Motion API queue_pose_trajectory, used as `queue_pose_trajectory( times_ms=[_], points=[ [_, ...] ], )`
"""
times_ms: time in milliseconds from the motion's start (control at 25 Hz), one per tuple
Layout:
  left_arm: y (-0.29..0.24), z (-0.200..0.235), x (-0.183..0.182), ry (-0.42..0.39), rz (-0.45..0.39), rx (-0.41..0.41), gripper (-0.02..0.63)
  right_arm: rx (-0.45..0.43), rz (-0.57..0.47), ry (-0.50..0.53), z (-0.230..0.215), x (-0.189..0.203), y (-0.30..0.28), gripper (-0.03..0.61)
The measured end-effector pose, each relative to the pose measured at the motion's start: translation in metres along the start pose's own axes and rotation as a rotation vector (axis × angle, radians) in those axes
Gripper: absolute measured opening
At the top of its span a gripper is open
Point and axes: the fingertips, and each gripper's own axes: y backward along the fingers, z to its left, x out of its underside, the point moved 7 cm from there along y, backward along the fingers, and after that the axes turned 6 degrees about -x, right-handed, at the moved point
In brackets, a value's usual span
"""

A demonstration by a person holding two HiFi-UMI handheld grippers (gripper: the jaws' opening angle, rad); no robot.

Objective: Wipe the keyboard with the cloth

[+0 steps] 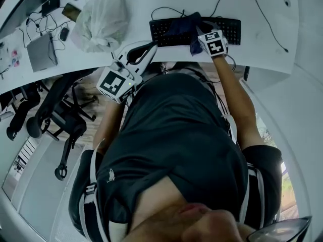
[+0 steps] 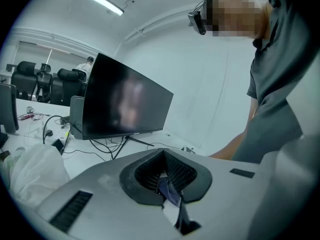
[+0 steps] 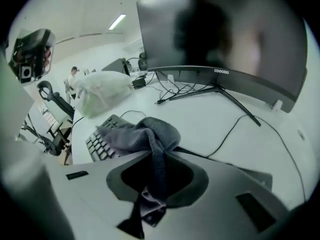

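A black keyboard [image 1: 202,32] lies on the white desk [image 1: 262,39] at the top of the head view. A dark grey cloth [image 1: 182,24] is bunched over the keyboard's left half. My right gripper [image 1: 201,34] is over the keyboard, shut on the cloth. In the right gripper view the cloth [image 3: 145,131] hangs pinched between the jaws of the right gripper [image 3: 156,151] and drapes onto the keyboard [image 3: 99,145]. My left gripper [image 1: 151,47] hovers at the desk's near edge, left of the keyboard, shut with nothing in it. The left gripper [image 2: 162,151] points level across the desk.
A white plastic bag [image 1: 101,19] sits on the desk left of the keyboard. A curved dark monitor [image 3: 225,34] stands behind it, with cables running across the desk. A grey device [image 1: 41,52] lies at far left. An office chair [image 1: 60,115] stands beside the person.
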Motion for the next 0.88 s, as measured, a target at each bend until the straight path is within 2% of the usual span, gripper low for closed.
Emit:
queue_pose_trajectory(
  times_ms=[80,200,320,440,520,600,760,880],
  points=[
    [-0.001,-0.002,0.002,0.007,-0.001,-0.007,0.005,-0.033,-0.008,-0.037,0.027,0.030,0.013,0.069],
    [-0.003,-0.003,0.004,0.023,-0.005,-0.015,0.005,-0.112,0.039,-0.111,0.060,0.074,0.026,0.067],
    [-0.005,-0.007,0.006,0.018,0.014,-0.003,0.005,-0.093,0.032,-0.094,0.043,0.061,0.031,0.069],
    [-0.014,-0.013,-0.001,0.009,0.017,0.011,0.005,0.005,-0.027,-0.030,-0.011,0.019,0.027,0.069],
    [-0.022,-0.018,-0.007,-0.002,0.009,0.019,0.005,0.027,-0.019,-0.054,-0.039,0.010,0.020,0.069],
    [-0.027,-0.026,-0.009,-0.011,-0.001,0.018,0.005,0.019,-0.025,-0.104,-0.038,0.028,0.025,0.068],
    [-0.032,-0.036,-0.001,0.001,0.004,0.007,0.005,-0.045,0.007,-0.142,0.013,0.094,0.052,0.067],
    [-0.032,-0.029,-0.001,-0.004,0.011,0.015,0.005,-0.045,0.017,-0.134,0.013,0.087,0.056,0.067]
  ],
)
